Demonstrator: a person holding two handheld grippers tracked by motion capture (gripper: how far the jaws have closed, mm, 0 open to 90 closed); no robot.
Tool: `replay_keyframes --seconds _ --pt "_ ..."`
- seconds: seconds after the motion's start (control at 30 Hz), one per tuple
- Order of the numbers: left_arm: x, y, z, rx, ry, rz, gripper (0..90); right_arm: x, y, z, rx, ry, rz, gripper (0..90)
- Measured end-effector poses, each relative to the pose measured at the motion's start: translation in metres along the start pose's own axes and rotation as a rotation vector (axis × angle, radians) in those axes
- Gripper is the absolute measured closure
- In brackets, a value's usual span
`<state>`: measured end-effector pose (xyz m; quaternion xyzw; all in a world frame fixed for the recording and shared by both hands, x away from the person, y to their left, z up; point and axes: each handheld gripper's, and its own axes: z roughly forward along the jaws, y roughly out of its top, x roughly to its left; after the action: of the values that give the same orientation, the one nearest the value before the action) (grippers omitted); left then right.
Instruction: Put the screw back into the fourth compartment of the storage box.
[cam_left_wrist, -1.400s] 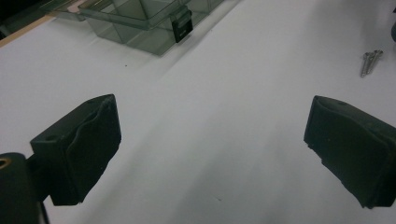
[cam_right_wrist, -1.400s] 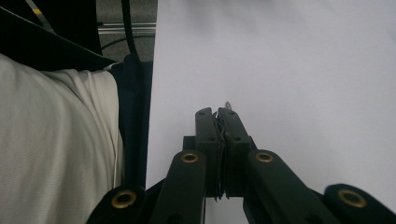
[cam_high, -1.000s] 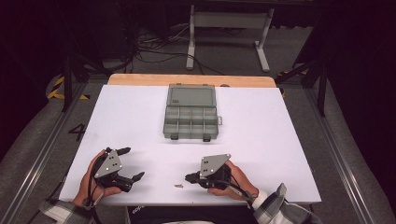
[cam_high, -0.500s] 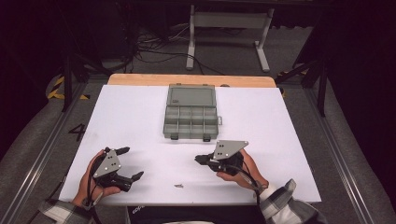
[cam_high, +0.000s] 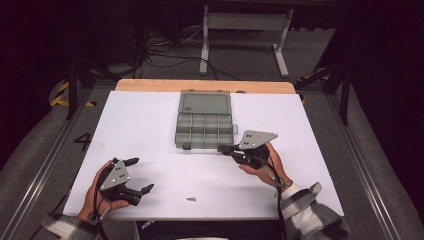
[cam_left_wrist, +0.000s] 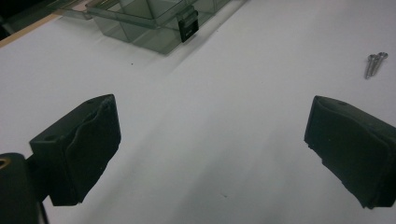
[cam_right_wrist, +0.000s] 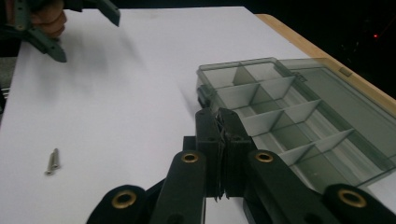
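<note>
A grey see-through compartment box (cam_high: 205, 131) lies open on the white table (cam_high: 145, 125), its lid folded back toward the far edge; its cells (cam_right_wrist: 285, 116) look empty. Two small screws (cam_left_wrist: 375, 64) lie side by side near the front edge (cam_high: 191, 199). My right gripper (cam_high: 223, 148) is shut and hovers at the box's near right corner, tips (cam_right_wrist: 219, 116) over the front cells; I cannot tell if anything tiny is pinched. My left gripper (cam_high: 141, 175) rests at the front left, jaws wide open (cam_left_wrist: 210, 149) with bare table between them.
A wooden strip (cam_high: 200, 85) edges the table's far side. Beyond it are floor cables and a metal stand (cam_high: 245, 30). The left hand and its gripper (cam_right_wrist: 86, 35) show at the top left of the right gripper view. A latch (cam_left_wrist: 188, 29) sits on the box front.
My right gripper has risen and travelled from near the screws at the front up to the box's near right corner, staying shut. The left gripper has kept still.
</note>
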<state>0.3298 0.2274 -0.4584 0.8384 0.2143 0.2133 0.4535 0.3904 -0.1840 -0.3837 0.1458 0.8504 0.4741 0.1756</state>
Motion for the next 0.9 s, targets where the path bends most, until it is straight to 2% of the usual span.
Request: replay_keyframes --seconds 0.37,0.5,0.7,0.9 --pt "0.0 0.0 0.0 -0.004 -0.004 0.001 4.0 -0.034 0.008 0.004 0.005 -0.084 0.038 88.6" --pt "0.0 0.0 0.0 -0.004 -0.001 0.006 4.0 -0.047 0.01 0.006 -0.005 -0.108 0.067 88.6" --pt "0.0 0.001 -0.001 -0.015 -0.006 0.001 3.7 -0.064 0.014 0.013 0.015 -0.14 0.097 88.6" --pt "0.0 0.001 -0.003 -0.027 -0.007 0.001 3.6 -0.076 0.017 0.021 0.042 -0.165 0.107 88.6"
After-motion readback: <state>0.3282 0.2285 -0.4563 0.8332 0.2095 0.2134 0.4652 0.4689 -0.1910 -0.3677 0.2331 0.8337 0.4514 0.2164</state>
